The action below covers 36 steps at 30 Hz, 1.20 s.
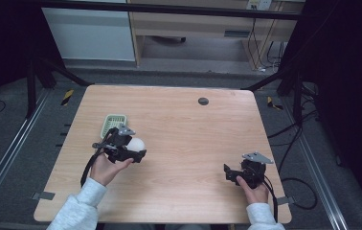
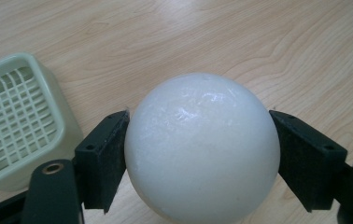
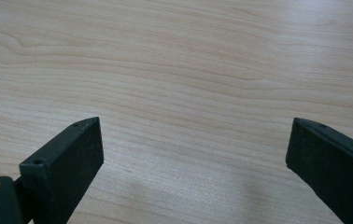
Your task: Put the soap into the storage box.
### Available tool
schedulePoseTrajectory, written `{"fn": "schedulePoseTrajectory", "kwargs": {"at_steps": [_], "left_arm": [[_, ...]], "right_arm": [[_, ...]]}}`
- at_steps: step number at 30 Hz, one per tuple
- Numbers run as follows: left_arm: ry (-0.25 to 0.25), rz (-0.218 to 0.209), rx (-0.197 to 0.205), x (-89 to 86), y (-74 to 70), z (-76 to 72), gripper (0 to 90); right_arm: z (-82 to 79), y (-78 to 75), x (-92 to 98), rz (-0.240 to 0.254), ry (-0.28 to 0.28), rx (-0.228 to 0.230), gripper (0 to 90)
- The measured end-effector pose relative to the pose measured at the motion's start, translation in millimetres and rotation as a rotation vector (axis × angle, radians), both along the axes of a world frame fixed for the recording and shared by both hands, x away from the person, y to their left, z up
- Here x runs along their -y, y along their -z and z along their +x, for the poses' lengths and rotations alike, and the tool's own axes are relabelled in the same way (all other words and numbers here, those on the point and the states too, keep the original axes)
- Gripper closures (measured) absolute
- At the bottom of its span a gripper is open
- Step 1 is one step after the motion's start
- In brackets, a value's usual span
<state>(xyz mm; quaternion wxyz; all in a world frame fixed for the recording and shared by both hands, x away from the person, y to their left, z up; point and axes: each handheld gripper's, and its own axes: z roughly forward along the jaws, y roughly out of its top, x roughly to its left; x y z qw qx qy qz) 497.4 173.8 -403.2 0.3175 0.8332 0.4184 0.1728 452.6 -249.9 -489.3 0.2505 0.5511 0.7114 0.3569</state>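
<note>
A white ball [image 2: 201,149] sits between the two black jaws of my left gripper [image 2: 198,161], and both pads press on its sides. From above, that ball [image 1: 137,144] and the left gripper [image 1: 130,147] hang over the left half of the wooden table [image 1: 184,139], just right of a pale green slotted basket [image 1: 114,123]. The same basket [image 2: 13,121] lies at the left of the left gripper view. My right gripper [image 3: 195,161] stands open over bare wood with nothing between its jaws. It rests near the table's front right [image 1: 228,171].
A small dark round cap [image 1: 203,101] is set in the tabletop at the back. Black frame legs and cables [image 1: 294,139] stand off the right side. Metal rails run along the floor on both sides.
</note>
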Motion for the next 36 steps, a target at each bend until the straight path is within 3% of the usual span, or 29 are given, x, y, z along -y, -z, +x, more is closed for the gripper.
{"fn": "schedulePoseTrajectory", "kwargs": {"at_steps": [26, 36], "left_arm": [[-0.126, 0.005, -0.010, -40.8, -9.6, 41.4, 23.5], [-0.155, -0.002, -0.024, -46.2, -7.6, 57.6, 23.5]], "right_arm": [[0.1, -0.1, -0.5, 0.002, 0.003, -0.002, 4.5], [0.2, -0.3, 0.1, 0.004, 0.000, 0.002, 4.5]]}}
